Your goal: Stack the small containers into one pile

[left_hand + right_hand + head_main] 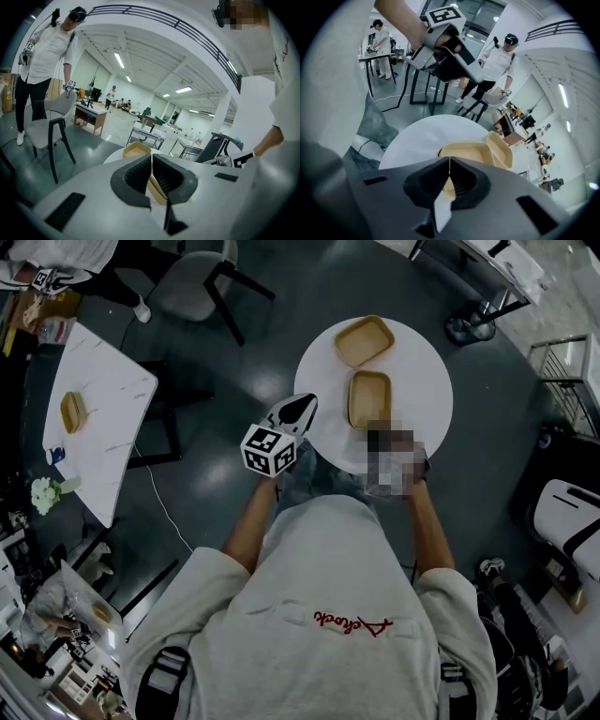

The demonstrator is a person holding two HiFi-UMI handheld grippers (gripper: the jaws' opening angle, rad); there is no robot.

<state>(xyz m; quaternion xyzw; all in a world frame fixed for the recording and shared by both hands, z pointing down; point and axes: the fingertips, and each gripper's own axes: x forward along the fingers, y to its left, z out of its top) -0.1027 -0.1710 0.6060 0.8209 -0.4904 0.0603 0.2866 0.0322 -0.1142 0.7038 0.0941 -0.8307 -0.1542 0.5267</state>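
Two shallow tan containers lie side by side on the round white table (422,381): the far container (364,341) and the near container (369,399). My left gripper (307,403) hovers at the table's left edge, jaws shut with nothing between them, its marker cube (270,448) behind. In the left gripper view the left gripper (151,164) points toward the far container (136,150). My right gripper (382,440) sits just before the near container, mostly under a mosaic patch. In the right gripper view the right gripper (449,165) is shut and empty above the near container (468,152), with the far container (500,149) beside it.
A grey chair (192,282) stands beyond the round table's left side. A white rectangular table (94,418) at left carries another tan container (71,412). A dark stand base (469,329) sits at the upper right. A person (44,61) stands behind a chair (49,124).
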